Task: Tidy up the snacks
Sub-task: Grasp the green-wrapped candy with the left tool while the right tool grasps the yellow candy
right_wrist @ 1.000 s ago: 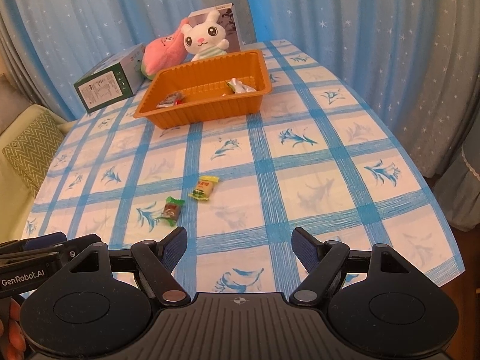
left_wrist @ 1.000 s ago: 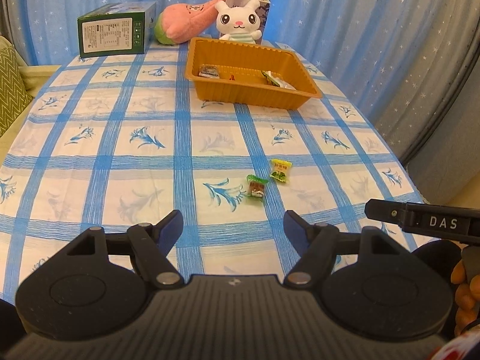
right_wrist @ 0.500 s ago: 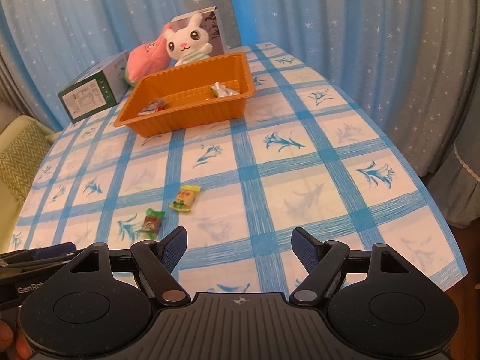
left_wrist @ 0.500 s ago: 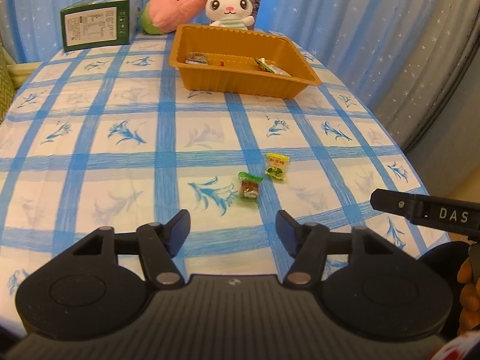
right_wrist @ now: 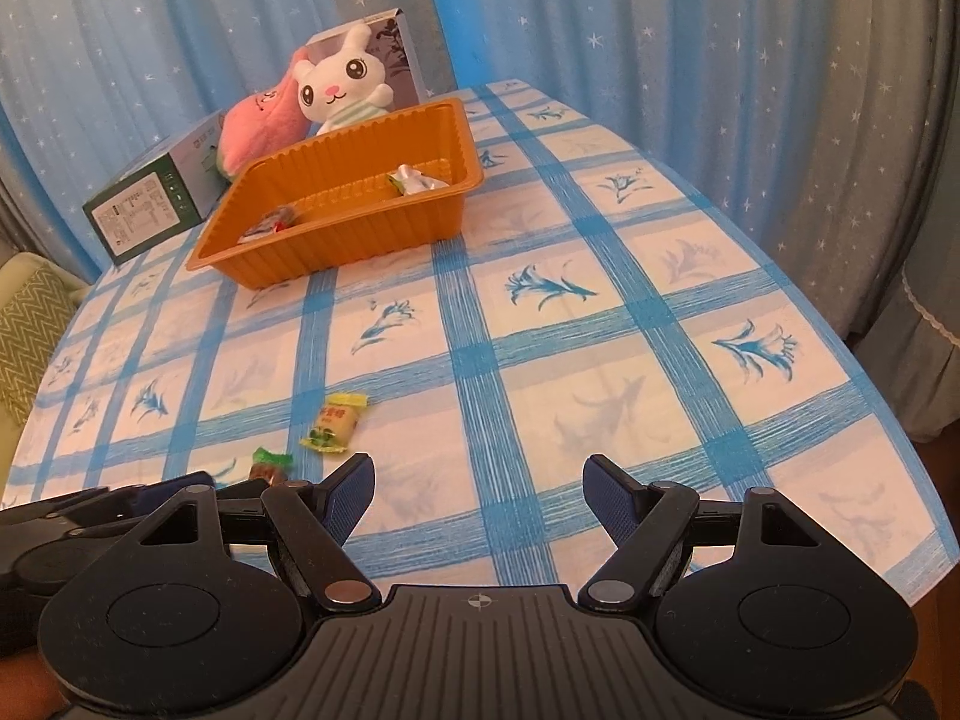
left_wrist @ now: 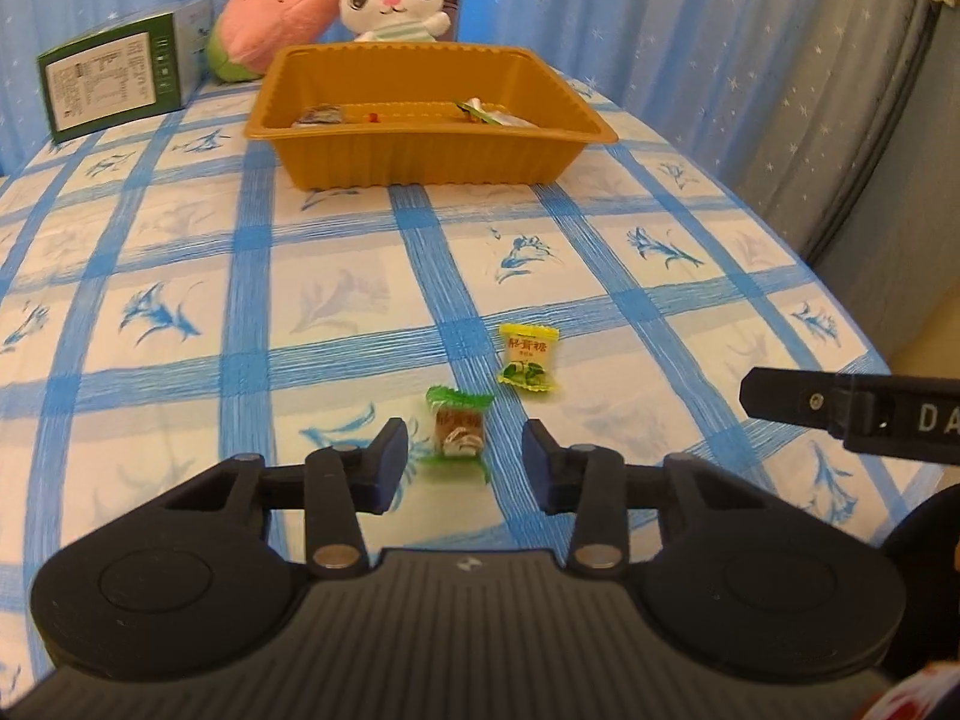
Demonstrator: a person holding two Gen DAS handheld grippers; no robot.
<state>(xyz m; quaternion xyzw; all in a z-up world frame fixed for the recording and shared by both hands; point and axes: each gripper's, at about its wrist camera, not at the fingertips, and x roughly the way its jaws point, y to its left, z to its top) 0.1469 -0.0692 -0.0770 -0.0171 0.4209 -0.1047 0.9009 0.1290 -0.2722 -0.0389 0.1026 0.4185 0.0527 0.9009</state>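
Left wrist view: the green-wrapped candy [left_wrist: 457, 433] lies between the left gripper [left_wrist: 465, 459]'s spread, unclosed jaws, touching neither.

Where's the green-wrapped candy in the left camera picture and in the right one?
Left wrist view: the green-wrapped candy lies low in the middle, between the open left tongs.
Right wrist view: it sits low on the left, partly hidden behind the tongs.
Shared landmark: the yellow candy lies just beyond it in both, with the orange tray farther back.
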